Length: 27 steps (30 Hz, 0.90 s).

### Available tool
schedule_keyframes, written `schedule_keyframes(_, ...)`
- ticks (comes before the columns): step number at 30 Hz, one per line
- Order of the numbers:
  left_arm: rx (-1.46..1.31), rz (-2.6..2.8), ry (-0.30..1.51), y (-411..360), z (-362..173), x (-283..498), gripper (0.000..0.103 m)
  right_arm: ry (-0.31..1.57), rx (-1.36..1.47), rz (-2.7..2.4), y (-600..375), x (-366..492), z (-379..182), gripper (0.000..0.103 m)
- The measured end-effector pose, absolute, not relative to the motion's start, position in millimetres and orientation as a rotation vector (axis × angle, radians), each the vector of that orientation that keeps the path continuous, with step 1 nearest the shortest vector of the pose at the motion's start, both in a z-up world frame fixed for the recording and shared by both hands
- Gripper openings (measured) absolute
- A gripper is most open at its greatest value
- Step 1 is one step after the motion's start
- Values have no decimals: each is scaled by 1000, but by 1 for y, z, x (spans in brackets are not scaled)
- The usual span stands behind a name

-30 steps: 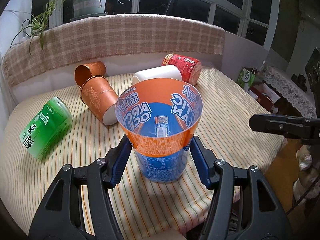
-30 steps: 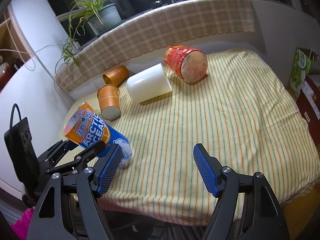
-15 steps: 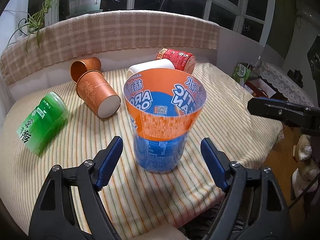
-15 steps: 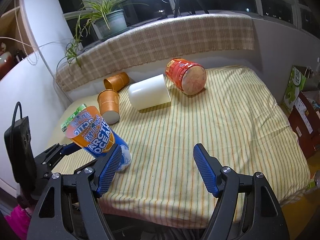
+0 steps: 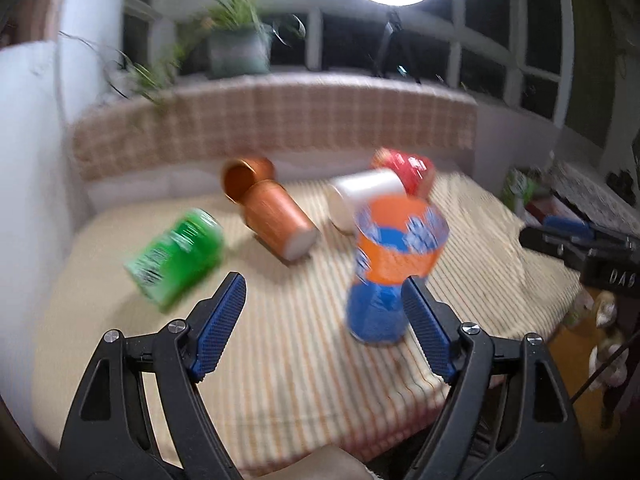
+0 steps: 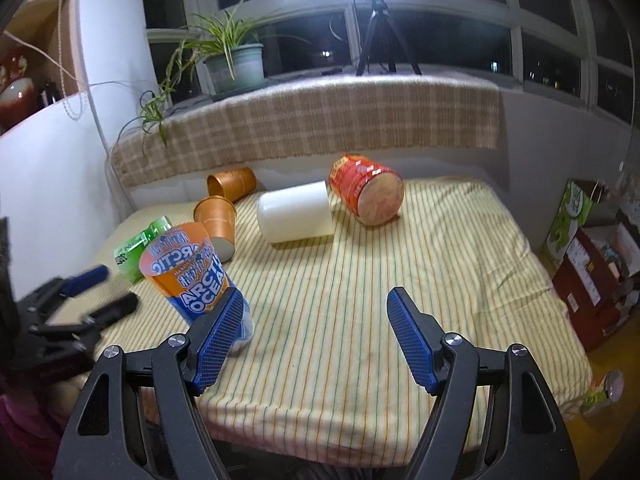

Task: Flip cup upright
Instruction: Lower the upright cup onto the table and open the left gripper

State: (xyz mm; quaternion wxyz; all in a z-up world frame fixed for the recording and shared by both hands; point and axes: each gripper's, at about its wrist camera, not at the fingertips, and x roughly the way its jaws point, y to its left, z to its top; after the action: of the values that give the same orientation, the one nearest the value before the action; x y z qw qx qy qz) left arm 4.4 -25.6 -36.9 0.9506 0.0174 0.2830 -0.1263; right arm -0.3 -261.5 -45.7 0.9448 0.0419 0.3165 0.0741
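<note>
An orange and blue Arctic Ocean cup (image 5: pixel 394 264) stands upright, mouth up, on the striped cloth; it also shows in the right wrist view (image 6: pixel 192 276). My left gripper (image 5: pixel 324 320) is open and empty, drawn back and to the left of the cup, whose base sits by the right finger. My right gripper (image 6: pixel 316 328) is open and empty above the cloth, with the cup just beyond its left finger. The left wrist view is blurred.
Lying on their sides are a green cup (image 5: pixel 176 256), two copper cups (image 6: pixel 216 220), a white cup (image 6: pixel 296 216) and a red cup (image 6: pixel 366 190). The table's (image 6: pixel 400 300) front edge is close. Boxes (image 6: pixel 576 240) stand at right. A plant pot (image 6: pixel 236 66) sits behind.
My left gripper opened, let go of the orange and blue cup, and pulled back and left. The cup stays upright. My right gripper rose and tilted up a little.
</note>
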Motion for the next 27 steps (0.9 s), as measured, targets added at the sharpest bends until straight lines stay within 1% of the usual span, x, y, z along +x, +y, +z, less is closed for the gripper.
schedule_keyframes(1,35,-238,551,-23,-32,1,82,632,81,147,-261,-2,-45,80)
schedule_keyframes(3,27,-191,491,-17,-20,-10,83,594,69,131,-259,-6,-41,80)
schedule_keyframes(5,22,-165,454,-12,-14,-18,88,566,53,113,-256,-9,-38,80)
schedule_keyframes(6,19,-149,429,-10,-10,-23,94,549,43,104,-255,-11,-36,81)
schedule_keyframes(9,36,-110,371,-9,-3,-34,94,520,28,86,-252,-15,-34,82)
schedule_keyframes(11,43,-92,348,-9,0,-38,97,511,25,78,-250,-15,-34,82)
schedule_keyframes(12,42,-91,341,-8,1,-40,101,506,25,73,-250,-16,-33,82)
schedule_keyframes(17,25,-99,351,-6,1,-42,101,454,15,38,-247,-23,-29,83)
schedule_keyframes(20,28,-98,359,-8,0,-43,101,431,-1,28,-245,-26,-27,86)
schedule_keyframes(24,25,-99,364,-9,1,-44,101,391,-25,2,-242,-31,-24,88)
schedule_keyframes(27,25,-96,362,-9,0,-43,103,373,-23,-8,-242,-32,-22,93)
